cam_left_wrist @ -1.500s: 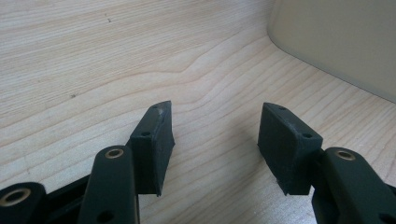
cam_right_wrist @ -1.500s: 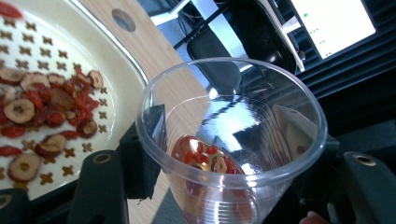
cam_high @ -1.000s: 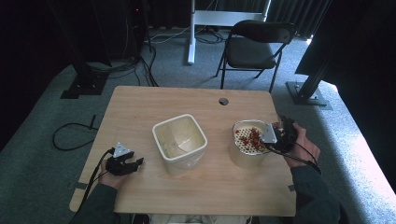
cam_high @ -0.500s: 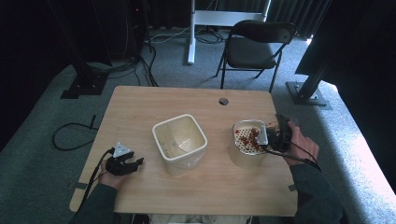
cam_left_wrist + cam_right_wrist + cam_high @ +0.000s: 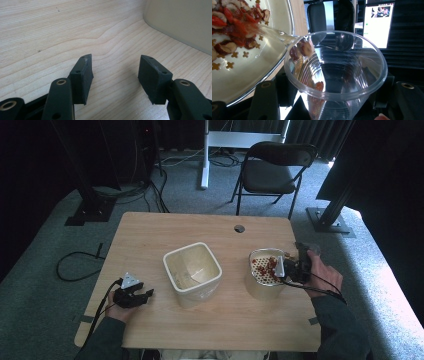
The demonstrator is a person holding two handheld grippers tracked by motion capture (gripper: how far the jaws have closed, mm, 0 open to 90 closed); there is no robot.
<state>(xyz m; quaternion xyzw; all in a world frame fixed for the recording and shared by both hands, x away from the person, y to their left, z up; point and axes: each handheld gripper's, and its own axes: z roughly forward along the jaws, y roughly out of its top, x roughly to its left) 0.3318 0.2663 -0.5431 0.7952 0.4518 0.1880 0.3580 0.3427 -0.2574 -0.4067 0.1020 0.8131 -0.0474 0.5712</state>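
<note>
While the left gripper (image 5: 142, 296) rests spread at lower left, the right gripper (image 5: 295, 266) pinches a clear cup (image 5: 334, 72) tipped against the strainer bowl (image 5: 262, 270) of red pieces.

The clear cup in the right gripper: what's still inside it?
A few red fruit pieces cling inside the clear cup, near its lip over the round bowl. The cup's bottom is hidden by reflections.

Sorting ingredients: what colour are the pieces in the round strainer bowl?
Mostly red dried pieces in the round strainer bowl, clearest in the right gripper view.
</note>
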